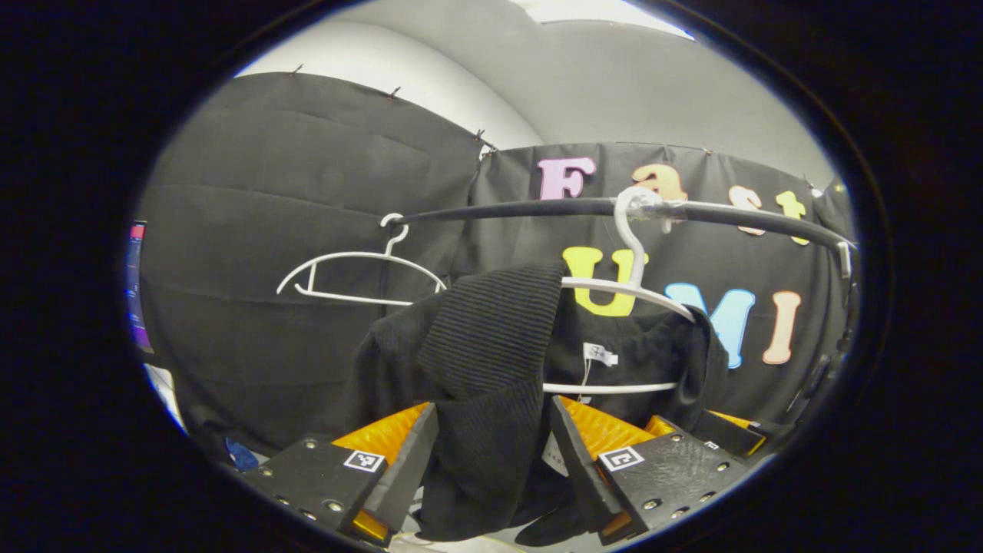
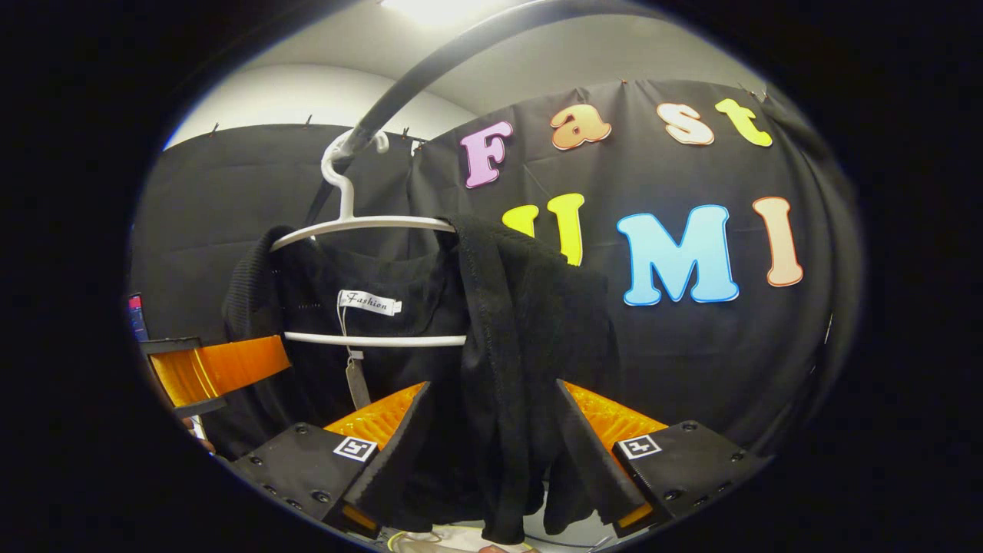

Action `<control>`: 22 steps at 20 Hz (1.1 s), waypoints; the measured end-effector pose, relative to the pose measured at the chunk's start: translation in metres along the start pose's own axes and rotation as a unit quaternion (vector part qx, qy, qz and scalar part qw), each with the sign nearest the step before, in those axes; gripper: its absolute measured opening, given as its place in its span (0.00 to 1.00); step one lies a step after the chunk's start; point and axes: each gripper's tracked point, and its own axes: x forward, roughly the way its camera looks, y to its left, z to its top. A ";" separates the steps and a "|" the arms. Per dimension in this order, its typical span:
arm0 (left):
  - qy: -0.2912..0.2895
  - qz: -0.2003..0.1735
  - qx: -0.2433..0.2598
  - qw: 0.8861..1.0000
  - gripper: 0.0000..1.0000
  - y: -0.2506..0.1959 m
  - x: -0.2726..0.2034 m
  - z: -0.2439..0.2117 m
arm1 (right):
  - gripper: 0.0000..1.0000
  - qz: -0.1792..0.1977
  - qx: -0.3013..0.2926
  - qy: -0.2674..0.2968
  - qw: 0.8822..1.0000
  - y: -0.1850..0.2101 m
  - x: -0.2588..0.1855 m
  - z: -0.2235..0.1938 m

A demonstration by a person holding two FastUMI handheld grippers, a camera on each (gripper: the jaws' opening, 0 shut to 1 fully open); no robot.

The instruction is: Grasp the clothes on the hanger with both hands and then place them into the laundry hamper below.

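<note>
Black knit garment [image 1: 491,361] hangs mid-frame on a white hanger [image 1: 614,288] from the rail [image 1: 537,207]; soft, limp and light, likely to slide off, best gripped at each shoulder. Left gripper [image 1: 491,461] and right gripper [image 2: 491,461] each straddle a ribbed fold, fingers parted, not clearly pinching yet

A black cloth wall [image 1: 307,230] hangs in creased panels, pinned along its top edge. Above the cloth rises a pale grey wall [image 1: 614,84], and above that a bright ceiling light [image 2: 430,9] glows. A dark rail [image 1: 537,207] runs in front of the cloth. Left of the cloth, a lit screen [image 1: 137,284] shows at the edge.
</note>
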 end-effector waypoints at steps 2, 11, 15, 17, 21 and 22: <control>0.002 0.017 0.007 1.000 0.86 0.004 0.007 -0.003 | 0.98 -0.001 0.007 -0.001 1.000 0.001 0.007 0.000; 0.014 0.048 0.009 0.999 0.86 0.022 0.029 -0.011 | 0.98 -0.036 -0.010 -0.008 0.999 -0.018 0.031 -0.004; 0.018 0.044 0.014 0.999 0.86 0.026 0.034 -0.013 | 0.92 -0.030 -0.015 -0.019 0.999 -0.025 0.041 0.000; 0.010 0.045 0.018 0.999 0.70 0.029 0.035 -0.010 | 0.87 -0.030 -0.014 -0.026 0.999 -0.029 0.044 0.002; 0.002 0.042 0.019 0.999 0.36 0.037 0.036 -0.009 | 0.39 -0.023 0.001 -0.030 0.999 -0.036 0.049 0.002; 0.003 0.032 0.018 0.999 0.30 0.035 0.038 -0.006 | 0.27 -0.017 0.010 -0.032 0.999 -0.036 0.049 0.003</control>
